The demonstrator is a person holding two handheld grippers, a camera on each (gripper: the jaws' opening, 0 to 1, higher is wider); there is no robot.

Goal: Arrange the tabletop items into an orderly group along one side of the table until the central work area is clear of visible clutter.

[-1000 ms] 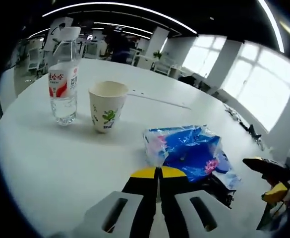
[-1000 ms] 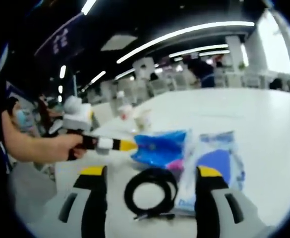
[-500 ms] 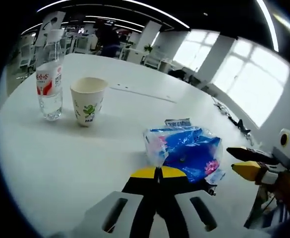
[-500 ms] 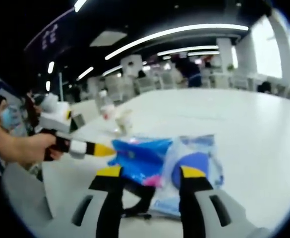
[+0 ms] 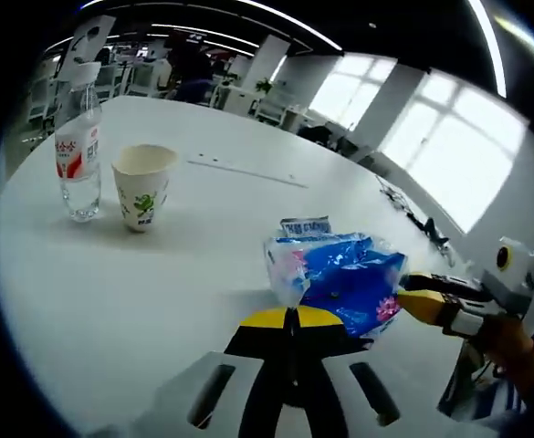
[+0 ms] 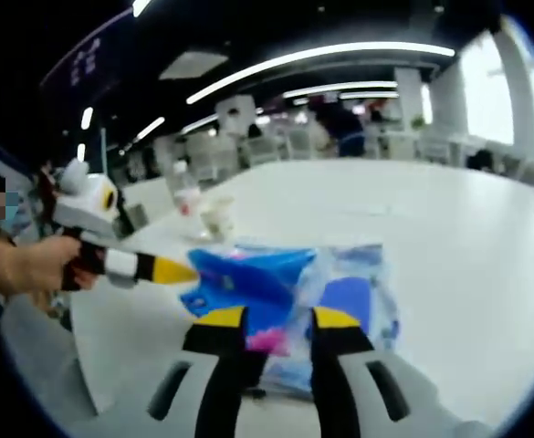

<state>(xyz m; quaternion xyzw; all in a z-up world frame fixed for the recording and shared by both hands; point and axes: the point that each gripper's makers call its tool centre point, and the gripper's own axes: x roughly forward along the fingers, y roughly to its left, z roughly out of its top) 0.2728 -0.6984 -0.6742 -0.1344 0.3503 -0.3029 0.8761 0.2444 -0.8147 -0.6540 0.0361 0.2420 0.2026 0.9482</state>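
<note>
From the left gripper view I see my left hand-held gripper (image 5: 292, 318) with its yellow tips pressed together and nothing between them, sitting low over the white worktop (image 5: 111, 283). Just past the tips lies a blue bag (image 5: 340, 278), crinkled and shiny, with a second flat packet (image 5: 305, 225) peeking out behind it. Well apart from those, toward the far left, a bottle (image 5: 78, 146) with a red and white label stands upright, and a cup (image 5: 141, 185) stands just beside it. The right hand-held gripper (image 5: 422, 297) comes in from the right, its yellow tip at the bag's edge, though I cannot tell if it touches

In the right gripper view my right hand-held gripper (image 6: 273, 318) has its jaws narrowed to a small gap with the bag (image 6: 244, 283) lying right in front; whether they pinch it I cannot tell. The other packet (image 6: 353, 297) lies against the bag. The left hand-held gripper (image 6: 171, 270) reaches in from the left, held by a hand (image 6: 29, 263), tip at the bag's near corner. The bottle (image 6: 184, 192) and cup (image 6: 216, 217) stand further back
</note>
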